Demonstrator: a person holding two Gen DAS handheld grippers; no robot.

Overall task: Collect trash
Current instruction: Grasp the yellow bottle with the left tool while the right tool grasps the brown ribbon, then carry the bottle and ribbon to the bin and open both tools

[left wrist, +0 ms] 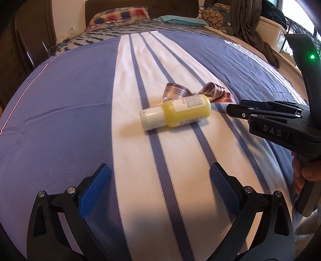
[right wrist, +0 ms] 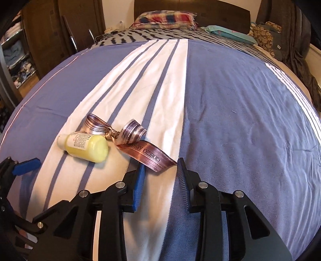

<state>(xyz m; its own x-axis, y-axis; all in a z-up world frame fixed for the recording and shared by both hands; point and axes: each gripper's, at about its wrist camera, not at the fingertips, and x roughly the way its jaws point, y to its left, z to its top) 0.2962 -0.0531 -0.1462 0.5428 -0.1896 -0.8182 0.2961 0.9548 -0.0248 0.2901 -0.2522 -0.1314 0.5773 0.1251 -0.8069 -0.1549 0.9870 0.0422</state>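
A small yellow bottle with a white cap [left wrist: 176, 112] lies on its side on the striped bedspread [left wrist: 60, 120]; it also shows in the right wrist view [right wrist: 86, 147]. A brown satin ribbon bow [left wrist: 180, 91] lies just behind it, its printed tail [right wrist: 148, 154] reaching toward my right gripper. My left gripper [left wrist: 159, 176] is open and empty, well short of the bottle. My right gripper [right wrist: 160, 165] is open, its jaws on either side of the ribbon tail's end, not closed on it. It shows from the side in the left wrist view [left wrist: 232, 109].
Pillows [right wrist: 166, 19] and a teal cushion [right wrist: 228, 33] lie at the head of the bed. A dark wardrobe [right wrist: 40, 40] stands at left. Clothes and bags [left wrist: 250, 26] pile at the bed's right side.
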